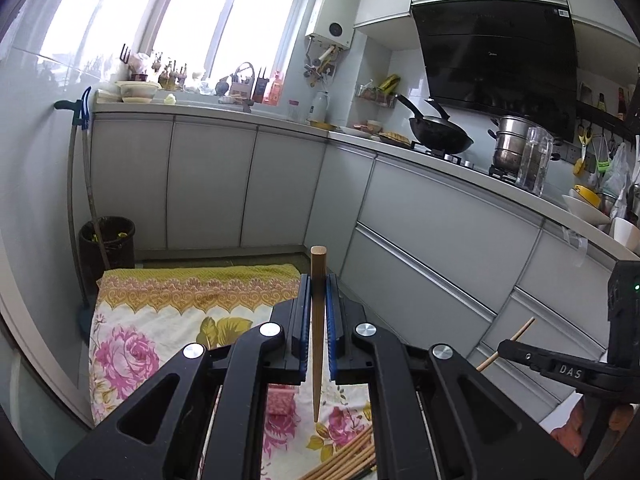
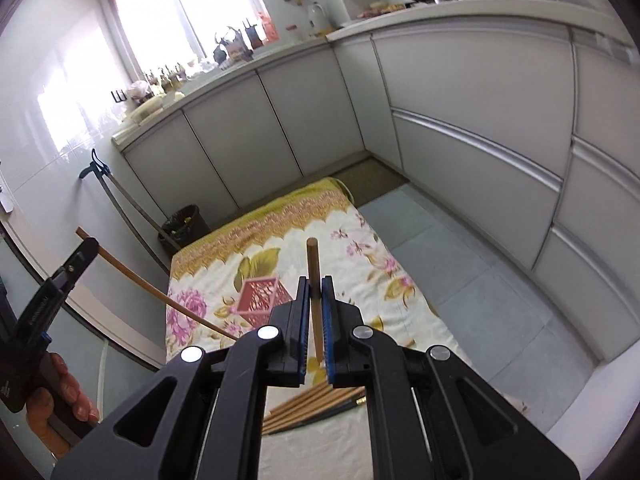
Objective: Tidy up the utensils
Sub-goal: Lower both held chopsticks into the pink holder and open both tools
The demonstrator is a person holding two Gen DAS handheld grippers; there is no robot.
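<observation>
My left gripper (image 1: 318,280) is shut on a brown wooden chopstick (image 1: 318,332), thick end pointing away, held above the flowered cloth (image 1: 160,320). My right gripper (image 2: 315,282) is shut on another wooden chopstick (image 2: 314,280), also thick end forward. A pink openwork utensil holder (image 2: 262,295) stands on the cloth ahead of the right gripper; it shows in the left wrist view (image 1: 282,400) under the fingers. A bundle of several chopsticks (image 2: 316,402) lies on the cloth below the right gripper and also shows in the left wrist view (image 1: 344,460). Each gripper appears in the other's view, the left one (image 2: 60,280) and the right one (image 1: 560,364).
The cloth covers a low table in a narrow kitchen. Grey cabinets (image 1: 440,220) run along the right and far side. A black bin (image 1: 106,244) and a mop handle (image 1: 90,184) stand at the far left. A wok (image 1: 438,132) and a pot (image 1: 510,144) sit on the stove.
</observation>
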